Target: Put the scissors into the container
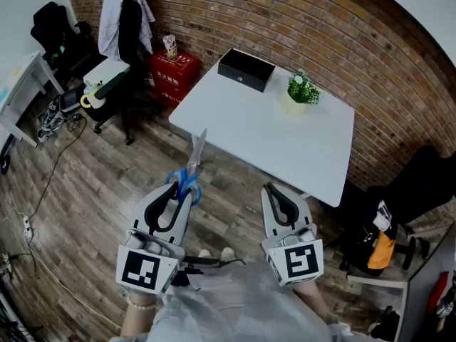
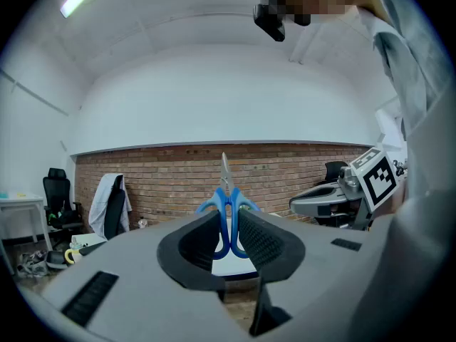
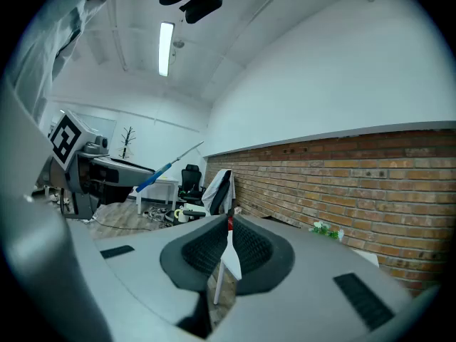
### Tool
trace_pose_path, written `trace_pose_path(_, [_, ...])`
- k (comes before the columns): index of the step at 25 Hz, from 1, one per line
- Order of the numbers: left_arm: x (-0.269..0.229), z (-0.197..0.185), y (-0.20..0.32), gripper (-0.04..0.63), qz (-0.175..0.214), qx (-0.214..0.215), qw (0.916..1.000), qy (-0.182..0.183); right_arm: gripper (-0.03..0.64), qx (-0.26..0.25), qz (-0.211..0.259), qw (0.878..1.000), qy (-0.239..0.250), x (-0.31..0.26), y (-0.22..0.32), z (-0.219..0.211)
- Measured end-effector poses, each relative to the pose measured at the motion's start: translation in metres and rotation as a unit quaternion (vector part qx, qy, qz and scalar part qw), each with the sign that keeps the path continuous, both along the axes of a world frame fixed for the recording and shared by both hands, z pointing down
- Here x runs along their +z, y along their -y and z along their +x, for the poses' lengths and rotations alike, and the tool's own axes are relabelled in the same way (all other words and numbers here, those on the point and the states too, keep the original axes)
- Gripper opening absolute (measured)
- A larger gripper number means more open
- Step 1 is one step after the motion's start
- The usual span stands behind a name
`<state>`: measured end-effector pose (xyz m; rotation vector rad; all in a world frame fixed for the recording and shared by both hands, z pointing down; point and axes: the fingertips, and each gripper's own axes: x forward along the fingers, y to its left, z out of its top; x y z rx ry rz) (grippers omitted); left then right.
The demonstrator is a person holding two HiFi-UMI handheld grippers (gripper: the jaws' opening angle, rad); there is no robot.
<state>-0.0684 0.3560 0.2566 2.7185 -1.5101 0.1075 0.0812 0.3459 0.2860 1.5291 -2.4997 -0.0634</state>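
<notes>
Blue-handled scissors (image 1: 192, 164), blades closed and pointing up toward the table (image 1: 285, 144), handles pinched in the left gripper (image 1: 182, 193). The container (image 1: 246, 70) is a black rectangular box at the table's far corner, well apart.

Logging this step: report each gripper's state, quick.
Left gripper: closed on the blue-handled scissors.
Right gripper: closed, holding nothing.

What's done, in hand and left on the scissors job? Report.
Done: the left gripper grips the scissors by their blue handles. In hand: they are held short of the table; the right gripper is empty. Left: getting them into the black container on the table's far corner.
</notes>
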Motion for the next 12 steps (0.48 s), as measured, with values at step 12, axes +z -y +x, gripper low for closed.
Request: trace_pose_path(12, [-0.0004, -0.0060, 0.0000, 0.097, 0.005, 0.005, 1.0000, -0.003, 0.051, 0.000, -0.002, 1.000, -0.005, 0.0018, -0.0006, -0.0103])
